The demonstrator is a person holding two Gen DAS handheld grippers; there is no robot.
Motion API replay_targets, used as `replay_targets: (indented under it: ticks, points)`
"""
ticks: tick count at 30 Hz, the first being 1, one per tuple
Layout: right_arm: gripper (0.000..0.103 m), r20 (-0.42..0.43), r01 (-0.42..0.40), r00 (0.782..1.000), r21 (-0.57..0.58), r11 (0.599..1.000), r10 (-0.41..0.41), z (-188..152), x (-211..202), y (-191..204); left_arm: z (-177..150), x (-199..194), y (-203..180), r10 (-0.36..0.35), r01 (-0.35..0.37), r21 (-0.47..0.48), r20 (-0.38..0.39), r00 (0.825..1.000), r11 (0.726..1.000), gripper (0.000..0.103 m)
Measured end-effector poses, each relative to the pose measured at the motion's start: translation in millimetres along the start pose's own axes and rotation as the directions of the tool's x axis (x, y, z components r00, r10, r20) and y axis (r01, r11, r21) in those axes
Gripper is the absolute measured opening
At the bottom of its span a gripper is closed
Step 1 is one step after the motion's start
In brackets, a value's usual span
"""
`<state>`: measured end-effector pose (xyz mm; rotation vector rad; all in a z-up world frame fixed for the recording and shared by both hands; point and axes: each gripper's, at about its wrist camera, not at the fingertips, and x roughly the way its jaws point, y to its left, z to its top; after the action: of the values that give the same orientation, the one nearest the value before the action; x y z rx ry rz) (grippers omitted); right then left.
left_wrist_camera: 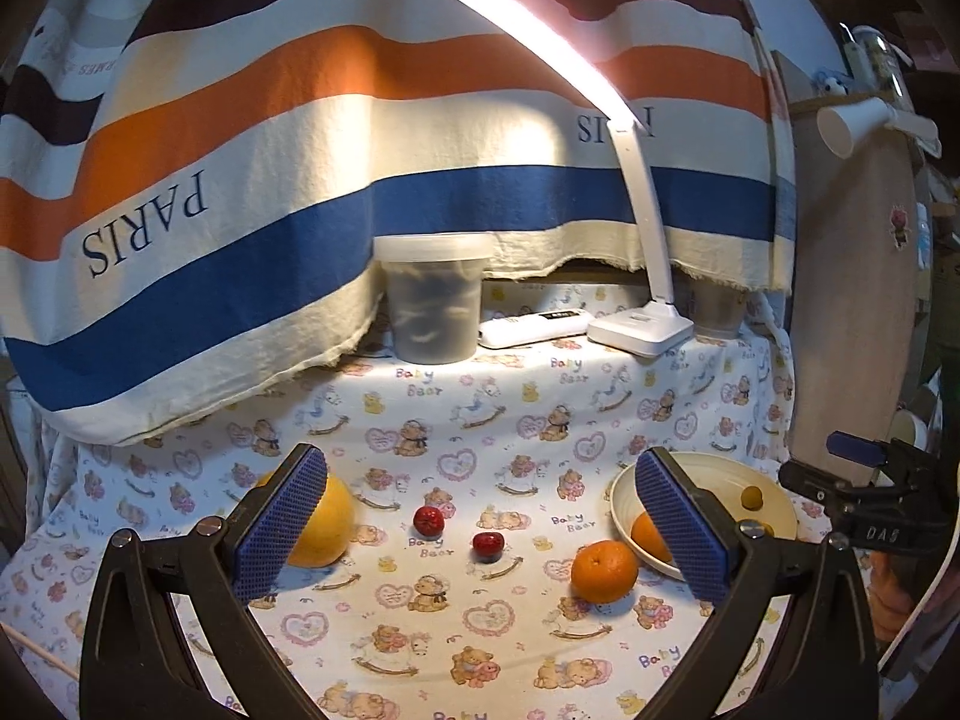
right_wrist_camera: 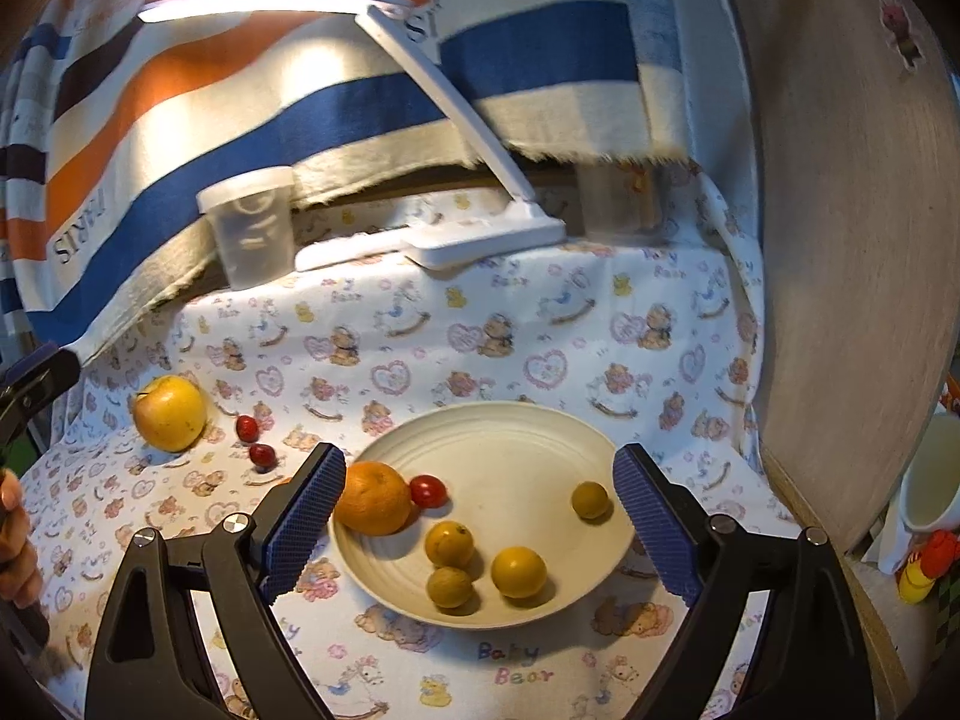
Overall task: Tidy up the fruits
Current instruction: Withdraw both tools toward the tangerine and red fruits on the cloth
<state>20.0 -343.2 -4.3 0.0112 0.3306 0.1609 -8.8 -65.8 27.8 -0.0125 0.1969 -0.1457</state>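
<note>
Fruits lie scattered over the bear-print cloth [right_wrist_camera: 540,324]. At the left sits a yellow apple [right_wrist_camera: 170,413], then two small red fruits [right_wrist_camera: 247,428] close by. The left gripper [left_wrist_camera: 480,525] stands wide open with nothing between its pads. Further right, a loose orange [left_wrist_camera: 603,570] rests just beside the cream plate [right_wrist_camera: 510,438], which holds an orange, a red fruit and four small yellow ones. The right gripper [right_wrist_camera: 480,525] hangs over the plate, jaws spread, holding nothing.
</note>
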Motion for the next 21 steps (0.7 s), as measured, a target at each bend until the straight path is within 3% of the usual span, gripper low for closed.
replay_targets:
  ticks: [3, 7, 12, 15, 18, 21]
  points:
    - [0.092, -0.003, 0.01, 1.0, 0.001, 1.0, -0.01, 5, 1, 8, 3, 2, 7, 0.029, -0.03, -0.017, -0.019, 0.999, 0.999, 0.102]
    - [0.092, -0.084, -0.063, 0.994, 0.0, 0.998, 0.063, 18, 10, 30, 4, 4, 18, 0.055, -0.057, -0.039, -0.037, 0.998, 0.998, 0.102]
    - [0.092, -0.142, -0.101, 0.985, -0.041, 0.994, 0.095, 27, 17, 71, 2, 16, 39, 0.127, -0.13, -0.062, -0.057, 0.99, 0.99, 0.102]
    - [0.092, -0.258, -0.04, 0.966, -0.106, 0.994, 0.011, 22, 34, 101, 1, 23, 62, 0.114, -0.132, -0.163, -0.113, 0.987, 0.978, 0.102]
    - [0.084, -0.327, -0.128, 0.94, -0.061, 0.99, 0.101, 11, 44, 116, 3, 22, 85, 0.056, -0.095, -0.276, -0.146, 0.988, 0.956, 0.102]
    - [0.078, -0.399, -0.158, 0.902, 0.05, 0.986, 0.164, 2, 59, 119, 6, 21, 96, 0.087, -0.135, -0.28, -0.179, 0.98, 0.95, 0.102]
